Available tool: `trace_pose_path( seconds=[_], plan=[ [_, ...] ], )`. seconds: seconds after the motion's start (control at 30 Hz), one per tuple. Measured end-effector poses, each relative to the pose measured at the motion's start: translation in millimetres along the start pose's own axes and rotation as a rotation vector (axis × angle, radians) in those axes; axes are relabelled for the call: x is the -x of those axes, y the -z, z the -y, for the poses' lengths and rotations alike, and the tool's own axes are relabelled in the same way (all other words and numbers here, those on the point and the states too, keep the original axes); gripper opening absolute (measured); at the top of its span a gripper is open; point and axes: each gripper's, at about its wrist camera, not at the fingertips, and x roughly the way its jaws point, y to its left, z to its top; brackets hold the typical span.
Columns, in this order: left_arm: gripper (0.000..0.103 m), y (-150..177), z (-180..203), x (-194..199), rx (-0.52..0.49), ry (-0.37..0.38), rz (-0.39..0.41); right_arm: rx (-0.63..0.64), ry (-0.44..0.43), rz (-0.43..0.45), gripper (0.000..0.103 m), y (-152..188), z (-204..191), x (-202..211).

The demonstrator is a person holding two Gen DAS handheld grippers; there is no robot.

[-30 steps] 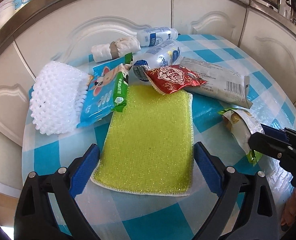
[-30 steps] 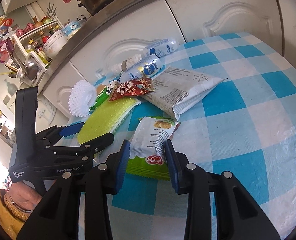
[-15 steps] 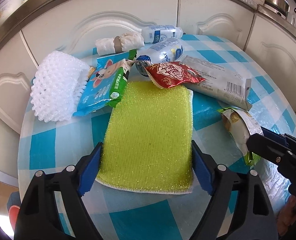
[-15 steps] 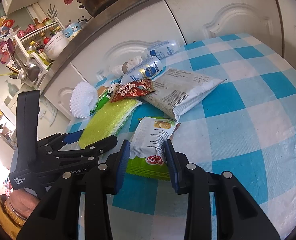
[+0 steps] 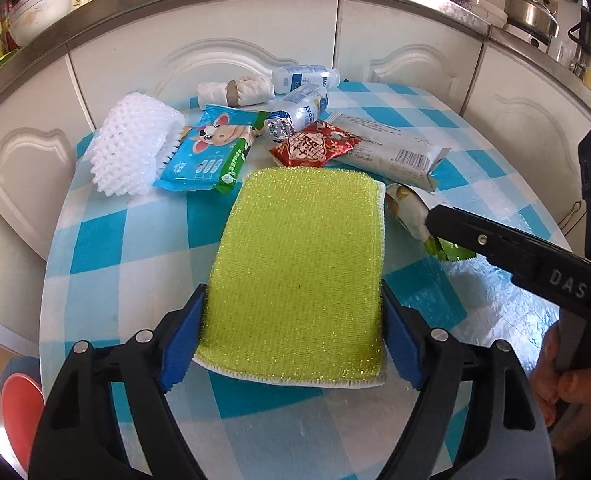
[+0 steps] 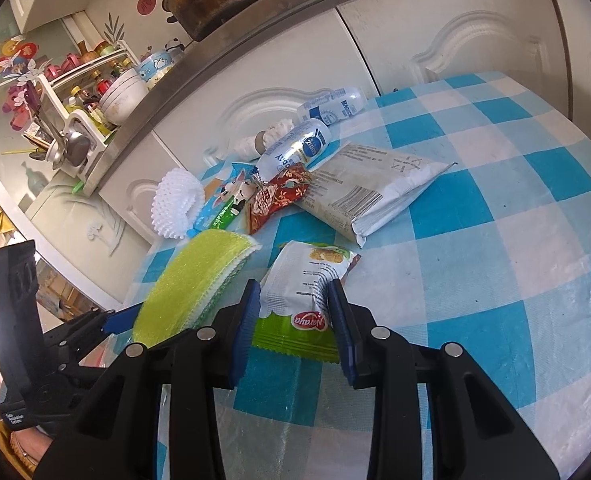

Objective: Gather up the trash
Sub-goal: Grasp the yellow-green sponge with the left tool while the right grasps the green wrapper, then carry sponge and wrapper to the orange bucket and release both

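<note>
We see the left gripper [image 5: 293,338] angled down, jaws clamped on the near end of the green scouring pad [image 5: 299,264]. Just right of the pad, the right gripper [image 6: 293,312] tilts down, squeezing the snack wrapper [image 6: 301,288] on the checked table [image 6: 495,280].

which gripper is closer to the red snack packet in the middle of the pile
Left, though only by a little. The left gripper is clamped on the green sponge, whose far edge meets the red snack packet. The right gripper holds a green-and-white wrapper, off to one side.
</note>
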Motion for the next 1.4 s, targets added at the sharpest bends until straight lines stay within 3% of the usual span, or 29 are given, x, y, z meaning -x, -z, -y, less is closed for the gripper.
trace_pose_path(
  seconds=[0.4, 0.97, 1.17, 1.4],
  plan=[
    [0.080, 57, -36, 68, 0.107, -0.021, 0.049, 0.030, -0.038, 0.031, 0.037, 3, -5, 7],
    [0.080, 122, -110, 127, 0.225, -0.068, 0.093, 0.015, -0.055, 0.061, 0.037, 16, -15, 18],
    [0.080, 144, -144, 143, 0.304, -0.097, 0.112, 0.043, -0.083, 0.034, 0.037, 25, -46, 18],
    [0.080, 179, -195, 160, 0.400, -0.196, 0.130, 0.104, -0.211, -0.039, 0.037, 35, -117, 8]
  ],
)
